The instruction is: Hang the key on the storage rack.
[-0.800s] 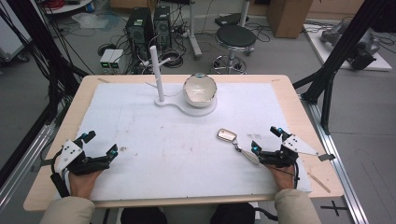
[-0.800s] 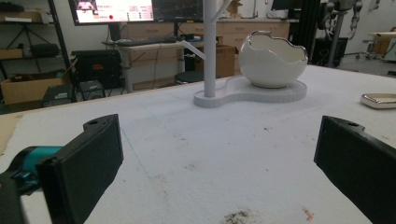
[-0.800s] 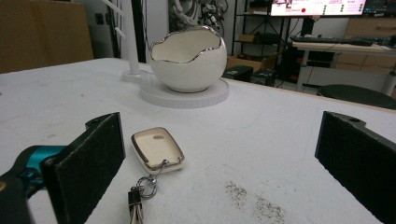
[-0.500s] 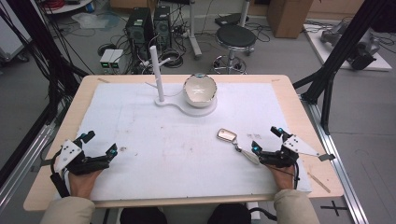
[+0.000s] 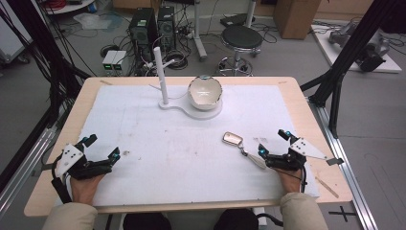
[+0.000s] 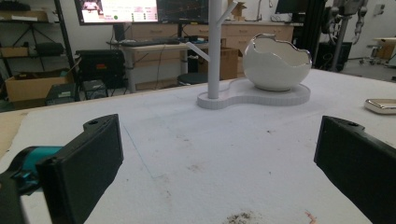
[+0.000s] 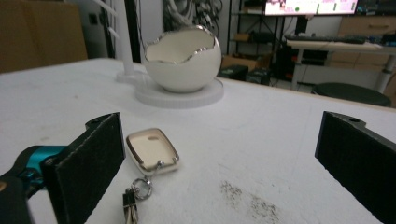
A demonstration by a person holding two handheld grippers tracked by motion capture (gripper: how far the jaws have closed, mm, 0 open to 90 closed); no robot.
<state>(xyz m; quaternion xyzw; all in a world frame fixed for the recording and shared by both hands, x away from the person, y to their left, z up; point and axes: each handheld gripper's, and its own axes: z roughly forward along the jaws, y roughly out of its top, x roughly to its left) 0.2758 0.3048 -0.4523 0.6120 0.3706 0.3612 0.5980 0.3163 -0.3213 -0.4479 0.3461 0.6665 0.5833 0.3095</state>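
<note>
A white mat [image 5: 191, 153] is spread over a wooden table [image 5: 306, 103]. At the far middle of the mat a white stand [image 5: 191, 108] is placed, with an upright post [image 5: 162, 76] on its left lobe and an egg-shaped white bowl [image 5: 205, 92] with a jagged silver rim on its right lobe. The bowl is seen upright and open at the top in the right gripper view [image 7: 182, 60] and in the left gripper view [image 6: 276, 63].

The left gripper [image 5: 100, 146] is held low at the near left of the mat, its jaws spread wide with nothing between them. The left hand [image 5: 86, 184] is seen behind it at the table's near edge.

The right gripper [image 5: 273, 143] is held at the near right, its jaws likewise wide apart and empty. A key fob [image 5: 232, 139] is lying flat on the mat just left of that gripper, with a ring and a strap [image 5: 251, 157] trailing toward it. In the right gripper view the key fob [image 7: 152, 150] is seen just beside the inner face of the left-hand jaw; whether it touches the jaw cannot be told. A dark smudge [image 7: 247, 198] is marked on the mat between the jaws.
</note>
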